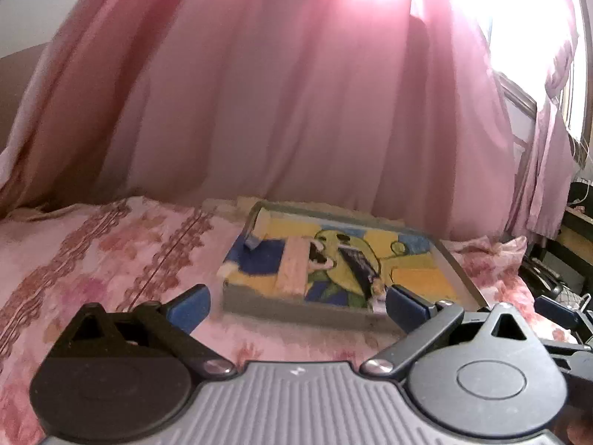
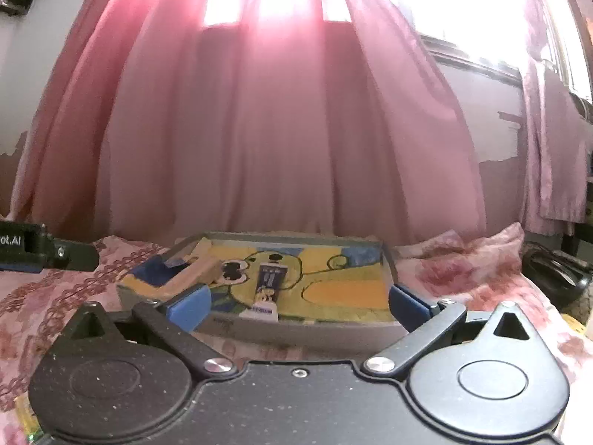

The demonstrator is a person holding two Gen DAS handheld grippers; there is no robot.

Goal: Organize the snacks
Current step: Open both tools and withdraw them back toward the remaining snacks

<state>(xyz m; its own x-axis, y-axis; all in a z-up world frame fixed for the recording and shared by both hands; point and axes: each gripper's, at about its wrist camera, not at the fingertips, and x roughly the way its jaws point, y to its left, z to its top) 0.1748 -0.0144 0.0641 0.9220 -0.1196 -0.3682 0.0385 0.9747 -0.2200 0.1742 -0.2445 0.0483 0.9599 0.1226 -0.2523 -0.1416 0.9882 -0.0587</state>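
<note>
A grey-rimmed tray (image 1: 459, 278) with a yellow cartoon picture on its floor lies on the bed. In it lie a tan bar (image 1: 292, 267), a dark wrapped snack (image 1: 357, 263) and a small blue-and-white packet (image 1: 255, 237). My left gripper (image 1: 298, 307) is open and empty, just short of the tray's near wall. The right wrist view shows the same tray (image 2: 315, 330), with the dark snack (image 2: 268, 285) in the middle and the tan bar (image 2: 192, 274) at the left. My right gripper (image 2: 299, 306) is open and empty, its fingers spread across the tray's near wall.
A pink floral bedsheet (image 1: 111, 259) covers the bed. Pink curtains (image 2: 278, 129) hang close behind the tray, with a bright window above. A black object (image 2: 556, 278) lies at the bed's right edge. The left gripper's body (image 2: 44, 252) shows at the left of the right wrist view.
</note>
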